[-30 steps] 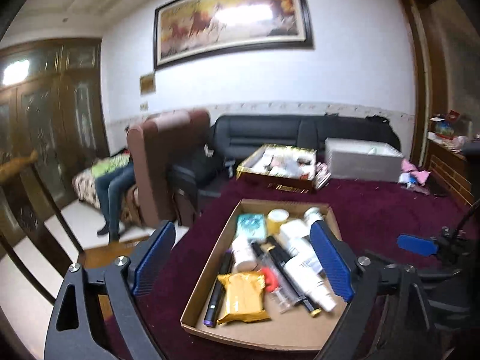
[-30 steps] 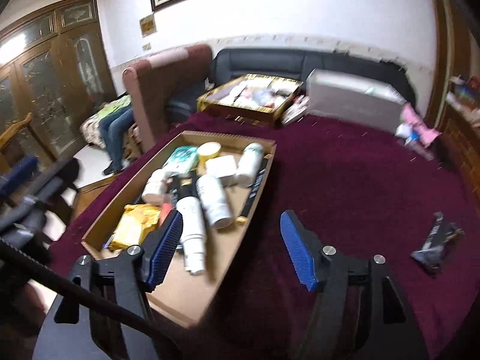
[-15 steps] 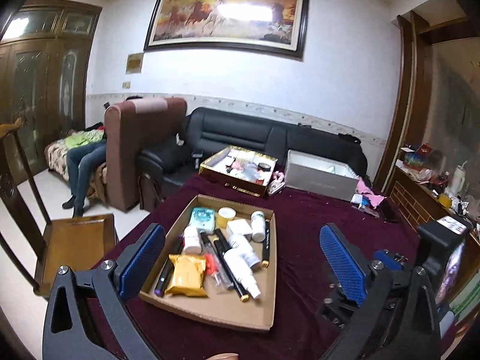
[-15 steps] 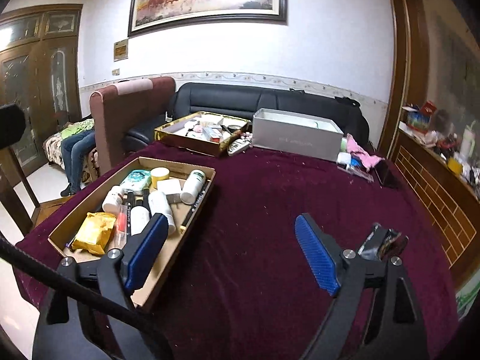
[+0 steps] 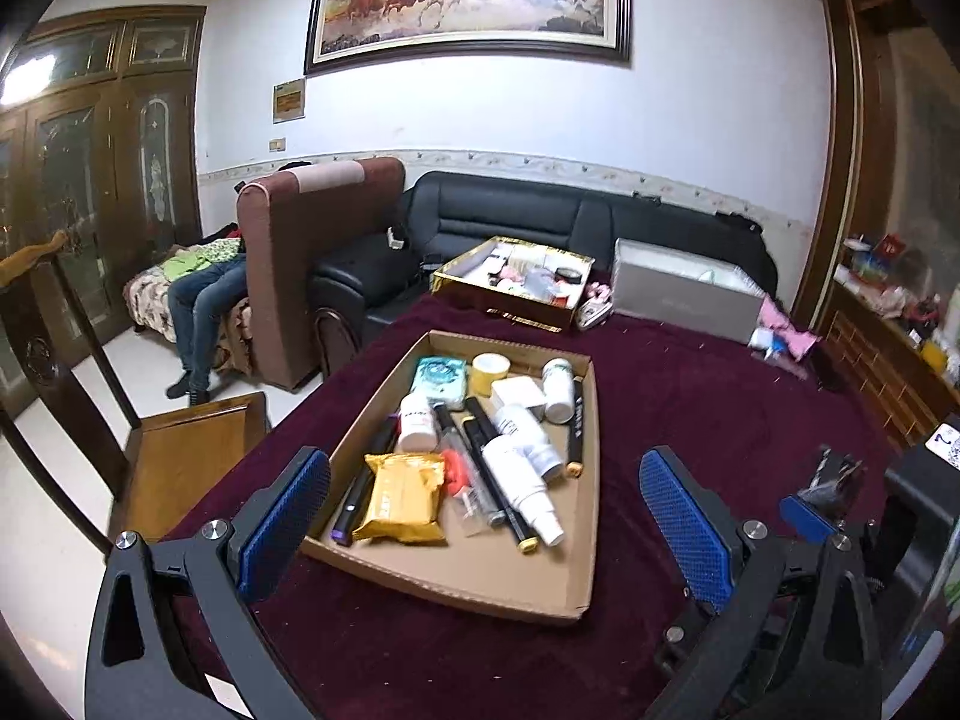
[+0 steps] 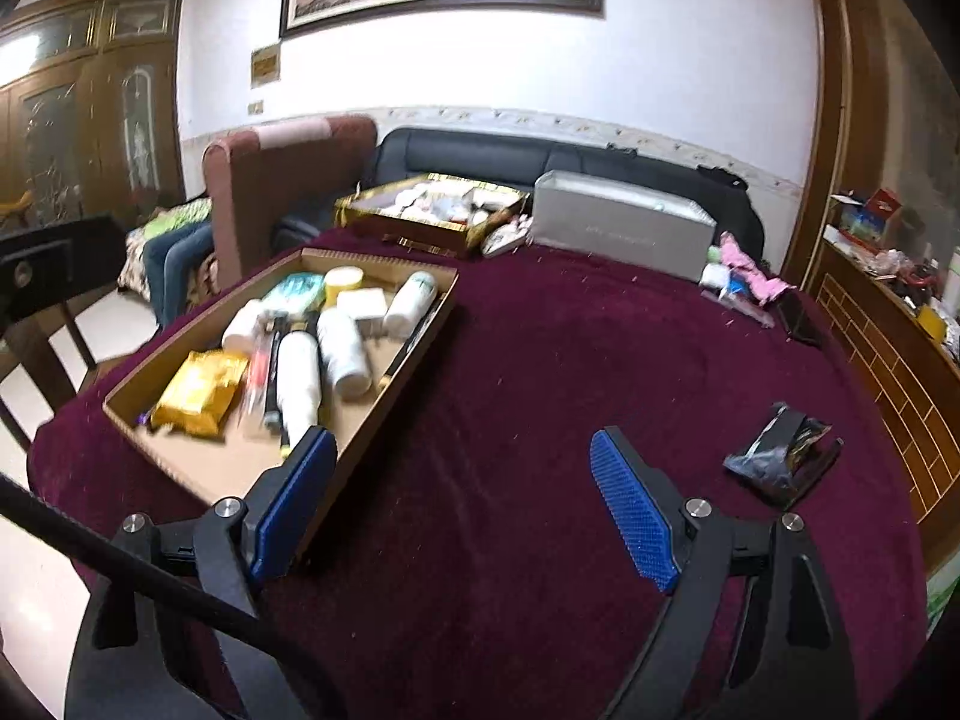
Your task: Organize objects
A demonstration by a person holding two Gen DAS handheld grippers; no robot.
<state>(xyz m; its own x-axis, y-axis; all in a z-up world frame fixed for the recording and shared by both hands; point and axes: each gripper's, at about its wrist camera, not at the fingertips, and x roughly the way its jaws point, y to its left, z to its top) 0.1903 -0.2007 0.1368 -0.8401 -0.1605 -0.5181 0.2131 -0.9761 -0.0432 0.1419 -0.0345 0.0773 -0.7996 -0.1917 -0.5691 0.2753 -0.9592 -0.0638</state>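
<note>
A shallow cardboard tray [image 5: 576, 591] [image 6: 198, 468] lies on the maroon table, holding a yellow packet [image 5: 405, 498] [image 6: 201, 390], white bottles [image 5: 519, 438] [image 6: 300, 381], black pens [image 5: 576, 426], a teal pack [image 5: 441, 378] and a yellow-lidded jar [image 5: 491, 371]. My left gripper [image 5: 486, 525] is open and empty, above the tray's near end. My right gripper [image 6: 465, 504] is open and empty, over the cloth right of the tray. A dark crumpled packet [image 6: 780, 456] lies alone on the cloth at the right.
A gold box [image 5: 516, 282] of small items and a grey box [image 5: 678, 294] stand at the table's far edge. A black sofa [image 5: 540, 216], a brown armchair [image 5: 312, 252] and a wooden chair [image 5: 180, 450] surround the table. A wooden cabinet [image 6: 888, 354] stands on the right.
Both grippers pulled back and rose, then came lower and closer to the table again. Both stayed open and empty. The tray's contents have not moved.
</note>
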